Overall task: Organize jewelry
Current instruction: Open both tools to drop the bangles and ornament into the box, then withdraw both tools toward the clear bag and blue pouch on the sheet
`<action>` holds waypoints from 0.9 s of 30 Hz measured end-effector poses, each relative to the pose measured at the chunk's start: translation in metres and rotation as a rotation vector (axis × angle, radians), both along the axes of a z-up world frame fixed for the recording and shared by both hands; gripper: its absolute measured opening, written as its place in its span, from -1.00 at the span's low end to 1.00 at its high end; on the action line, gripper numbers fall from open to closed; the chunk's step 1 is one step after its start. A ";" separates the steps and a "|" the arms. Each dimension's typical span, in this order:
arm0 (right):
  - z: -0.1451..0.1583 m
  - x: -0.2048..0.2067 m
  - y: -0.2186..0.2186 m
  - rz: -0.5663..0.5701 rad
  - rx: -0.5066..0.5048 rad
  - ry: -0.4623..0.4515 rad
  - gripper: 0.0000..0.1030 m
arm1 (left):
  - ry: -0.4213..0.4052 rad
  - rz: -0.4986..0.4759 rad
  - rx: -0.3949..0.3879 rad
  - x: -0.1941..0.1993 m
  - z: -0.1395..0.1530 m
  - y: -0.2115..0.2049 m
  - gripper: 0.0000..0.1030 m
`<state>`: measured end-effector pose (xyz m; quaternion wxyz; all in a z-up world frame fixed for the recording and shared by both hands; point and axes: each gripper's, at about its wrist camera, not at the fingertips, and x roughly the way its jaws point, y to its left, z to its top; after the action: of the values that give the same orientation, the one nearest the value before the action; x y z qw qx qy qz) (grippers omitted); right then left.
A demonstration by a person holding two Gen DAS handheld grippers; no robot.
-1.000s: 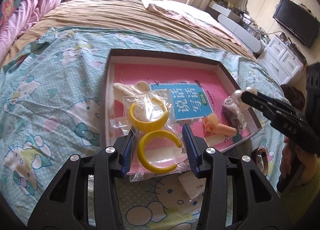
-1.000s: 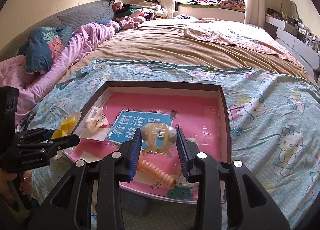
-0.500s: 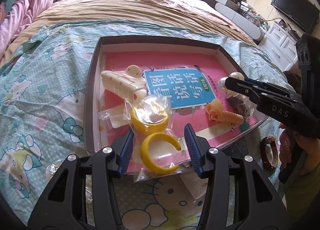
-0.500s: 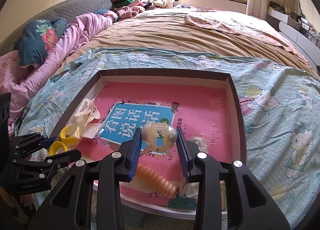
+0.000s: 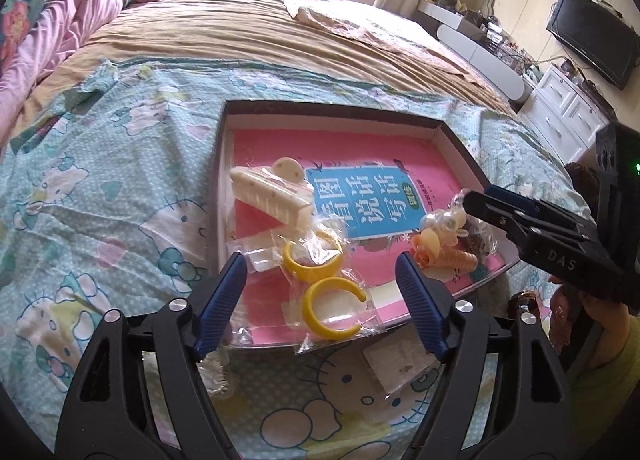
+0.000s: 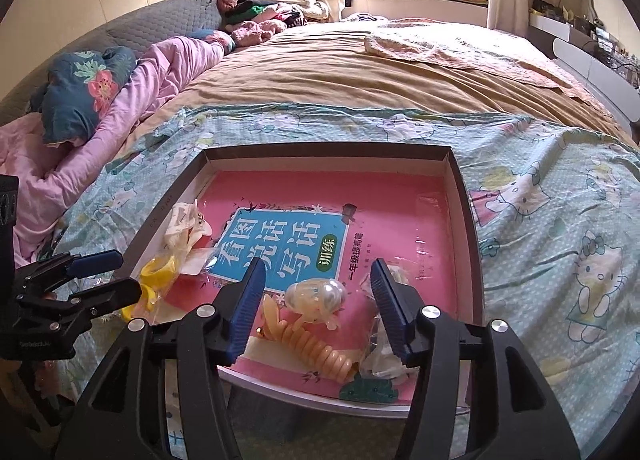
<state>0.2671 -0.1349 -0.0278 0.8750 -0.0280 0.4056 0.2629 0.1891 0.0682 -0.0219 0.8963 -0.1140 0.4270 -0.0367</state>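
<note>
Left wrist view shows the left gripper [image 5: 320, 284] spread wide, gripping nothing, above a clear bag of yellow bangles [image 5: 326, 288] that overhangs the near edge of the shallow box [image 5: 336, 110]. A cream hair claw [image 5: 270, 196] lies deeper in the box.

Right wrist view alone reveals the right gripper [image 6: 318, 300] spread wide too, empty, with a pearly bead ornament [image 6: 316, 296] and an orange spiral hair tie [image 6: 308, 348] lying on the pink book [image 6: 400, 200] between its fingers.

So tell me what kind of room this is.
A bedroom, most likely at home: a wide bed with pillows, a wall-mounted TV over white drawers. The box sits on a cartoon-print blanket.
</note>
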 end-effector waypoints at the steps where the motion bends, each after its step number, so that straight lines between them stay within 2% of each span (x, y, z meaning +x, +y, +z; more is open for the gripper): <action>1: 0.003 -0.003 -0.002 -0.002 0.006 -0.007 0.13 | -0.005 0.009 -0.001 -0.002 0.002 0.003 0.45; 8: 0.022 -0.019 -0.013 -0.013 0.040 -0.043 0.31 | -0.041 0.089 -0.011 -0.016 0.024 0.027 0.75; 15: 0.039 -0.034 -0.025 -0.028 0.070 -0.075 0.41 | -0.086 0.146 0.005 -0.034 0.041 0.044 0.81; 27: 0.057 -0.060 -0.043 -0.039 0.085 -0.111 0.51 | -0.120 0.174 0.007 -0.055 0.055 0.053 0.81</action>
<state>0.2070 -0.1783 0.0289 0.9016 0.0024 0.3453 0.2605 0.1339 0.1217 0.0326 0.9204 -0.1450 0.3612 0.0359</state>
